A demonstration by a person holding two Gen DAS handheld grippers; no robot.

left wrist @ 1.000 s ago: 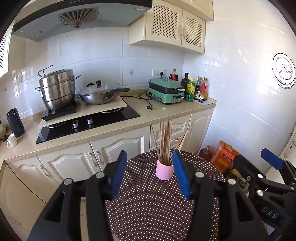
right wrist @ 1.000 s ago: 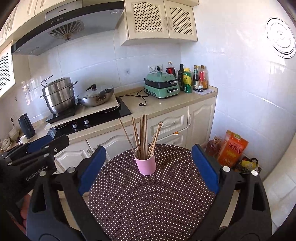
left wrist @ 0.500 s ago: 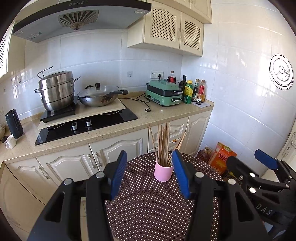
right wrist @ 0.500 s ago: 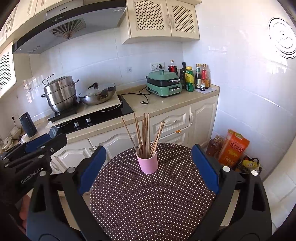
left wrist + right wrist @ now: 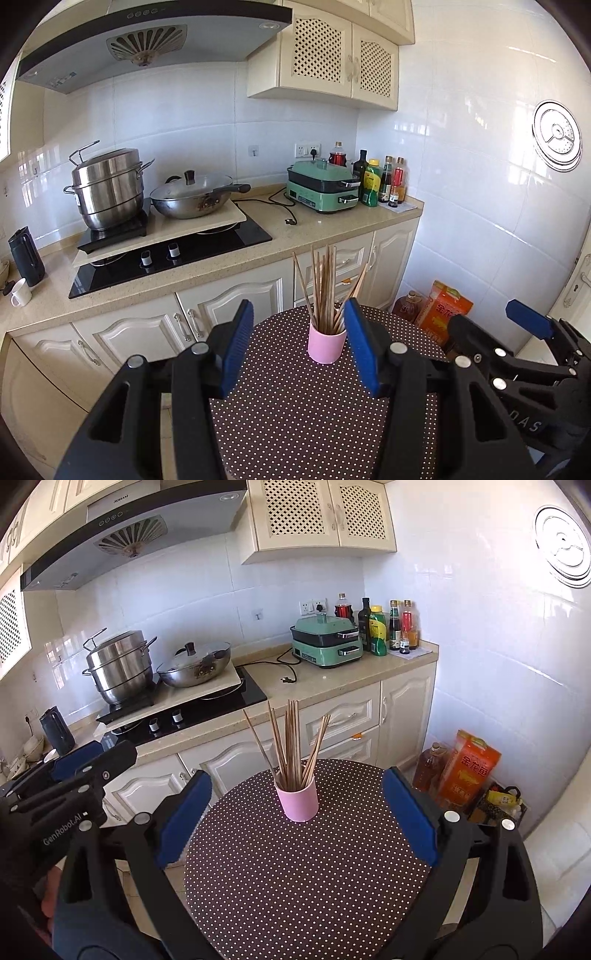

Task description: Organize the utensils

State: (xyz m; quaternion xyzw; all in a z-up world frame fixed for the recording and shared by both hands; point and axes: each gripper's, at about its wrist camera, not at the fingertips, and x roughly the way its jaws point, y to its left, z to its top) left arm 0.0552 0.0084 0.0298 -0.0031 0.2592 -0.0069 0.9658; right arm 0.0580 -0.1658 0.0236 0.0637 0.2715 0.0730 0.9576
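Observation:
A pink cup stands upright on a round table with a brown polka-dot cloth. Several wooden chopsticks stand in it, fanned out. My left gripper is open and empty, held back from the cup with its blue pads either side of it in view. My right gripper is open wide and empty, also back from the cup. Each gripper shows at the edge of the other's view.
Behind the table runs a kitchen counter with a hob, a steel steamer pot, a wok, a green electric cooker and bottles. An orange bag and an oil bottle stand on the floor at right.
Both grippers have drawn back and risen slightly, so the cup sits a little farther off and lower in view. Both stay open and empty. The cup has not moved.

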